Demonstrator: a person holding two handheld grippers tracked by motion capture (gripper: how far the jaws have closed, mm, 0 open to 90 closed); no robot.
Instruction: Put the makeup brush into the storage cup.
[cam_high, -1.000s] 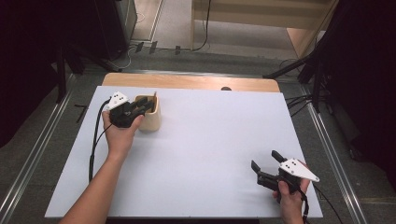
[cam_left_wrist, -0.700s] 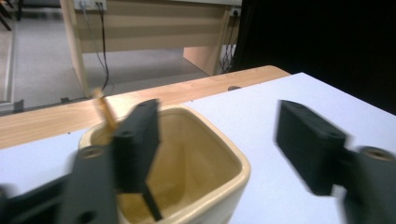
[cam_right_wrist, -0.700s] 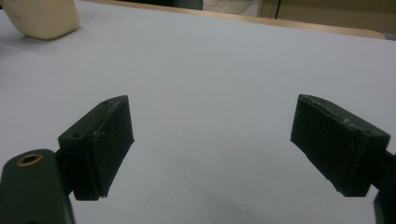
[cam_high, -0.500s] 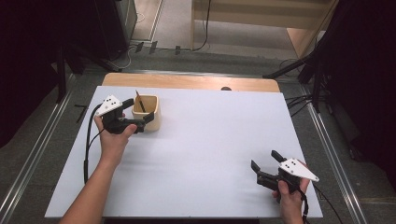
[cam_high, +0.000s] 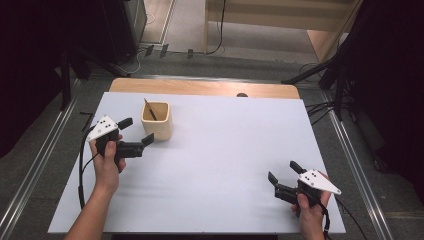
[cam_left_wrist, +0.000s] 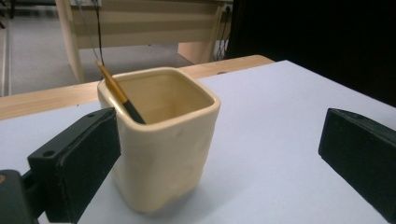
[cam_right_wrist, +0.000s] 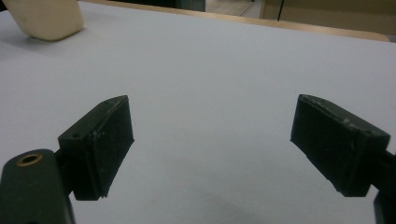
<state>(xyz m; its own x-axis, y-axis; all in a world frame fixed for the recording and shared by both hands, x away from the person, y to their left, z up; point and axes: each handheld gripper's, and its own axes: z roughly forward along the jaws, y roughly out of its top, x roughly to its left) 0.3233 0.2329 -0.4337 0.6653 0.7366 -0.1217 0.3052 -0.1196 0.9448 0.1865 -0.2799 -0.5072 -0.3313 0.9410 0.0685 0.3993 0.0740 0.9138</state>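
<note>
A cream square cup (cam_high: 157, 120) (cam_left_wrist: 161, 140) stands upright at the table's back left, with a thin gold-and-black stick (cam_high: 150, 109) (cam_left_wrist: 120, 95) leaning inside it. My left gripper (cam_high: 137, 131) (cam_left_wrist: 219, 158) is open just left of the cup, near it but holding nothing. In the left gripper view the cup sits between the jaws, closer to the left one. My right gripper (cam_high: 282, 175) (cam_right_wrist: 212, 149) is open at the front right, low over bare table, with nothing between its jaws. The cup's base (cam_right_wrist: 44, 18) shows far off in the right gripper view.
The white table top (cam_high: 230, 150) has a wooden strip (cam_high: 200, 88) along its far edge. A black cable (cam_high: 82, 165) trails from the left gripper off the left side. Metal rails (cam_high: 30, 185) run along the floor on both sides.
My left gripper has drawn back from over the cup toward the left and nearer me. The stick now stands in the cup. The right gripper has stayed put.
</note>
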